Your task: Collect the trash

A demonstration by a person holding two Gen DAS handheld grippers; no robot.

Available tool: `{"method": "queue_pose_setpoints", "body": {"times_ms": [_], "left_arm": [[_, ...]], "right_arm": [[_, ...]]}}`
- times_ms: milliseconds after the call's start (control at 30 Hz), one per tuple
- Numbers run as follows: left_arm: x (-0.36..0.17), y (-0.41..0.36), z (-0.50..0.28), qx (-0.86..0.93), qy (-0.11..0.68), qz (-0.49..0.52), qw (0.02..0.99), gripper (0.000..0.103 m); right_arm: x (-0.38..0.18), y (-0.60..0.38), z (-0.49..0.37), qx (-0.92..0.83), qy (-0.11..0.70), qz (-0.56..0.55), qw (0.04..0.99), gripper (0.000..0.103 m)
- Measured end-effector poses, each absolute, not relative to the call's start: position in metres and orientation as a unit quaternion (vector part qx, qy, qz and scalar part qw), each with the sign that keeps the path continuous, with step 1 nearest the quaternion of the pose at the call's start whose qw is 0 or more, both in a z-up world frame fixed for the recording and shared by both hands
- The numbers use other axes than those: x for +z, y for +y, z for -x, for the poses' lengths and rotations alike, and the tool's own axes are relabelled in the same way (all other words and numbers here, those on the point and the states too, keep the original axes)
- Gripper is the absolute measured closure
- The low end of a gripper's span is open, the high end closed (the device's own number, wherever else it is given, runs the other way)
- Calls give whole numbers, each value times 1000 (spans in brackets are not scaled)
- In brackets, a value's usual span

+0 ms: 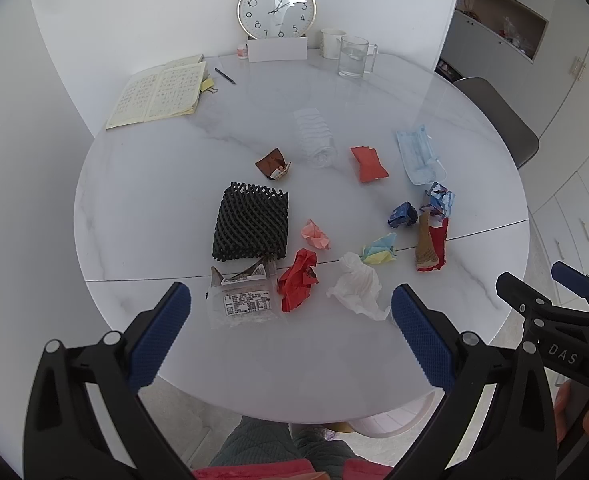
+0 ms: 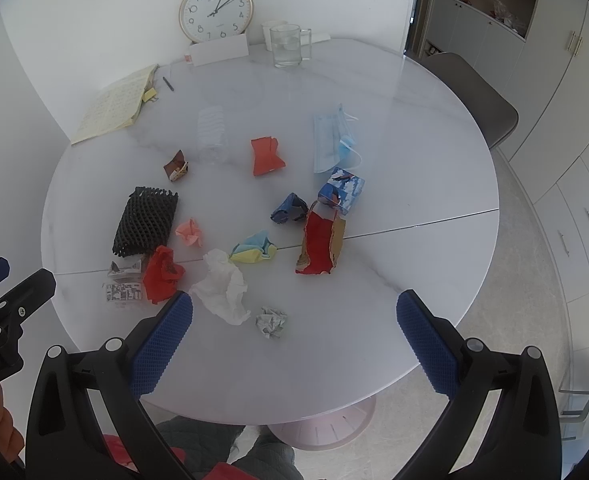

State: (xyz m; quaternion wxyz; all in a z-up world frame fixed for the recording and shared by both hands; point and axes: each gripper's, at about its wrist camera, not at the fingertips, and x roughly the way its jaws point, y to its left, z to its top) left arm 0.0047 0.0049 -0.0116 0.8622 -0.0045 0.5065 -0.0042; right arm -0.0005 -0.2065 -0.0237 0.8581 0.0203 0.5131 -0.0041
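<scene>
Black tongs (image 1: pixel 290 330) with blue textured pads (image 1: pixel 160 336), silver screws.

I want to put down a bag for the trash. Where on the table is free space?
Bare patches: the near edge of the table in front of the grey paper ball, and the left side beside the black foam net. The middle is crowded from the red paper to the torn red box.

Crumpled papers, wrappers (image 1: pixel 368 163), mask (image 1: pixel 417 155), black netting (image 1: pixel 251 222) lie scattered.
</scene>
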Motion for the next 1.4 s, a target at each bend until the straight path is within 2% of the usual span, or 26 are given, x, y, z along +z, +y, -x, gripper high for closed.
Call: {"method": "queue_pose_setpoints", "body": {"times_ms": [1400], "left_arm": [[-16,8,-1,-6,506,3,862,7]], "right_arm": [[-30,-203,2,-3,517,-17,856,2]]}}
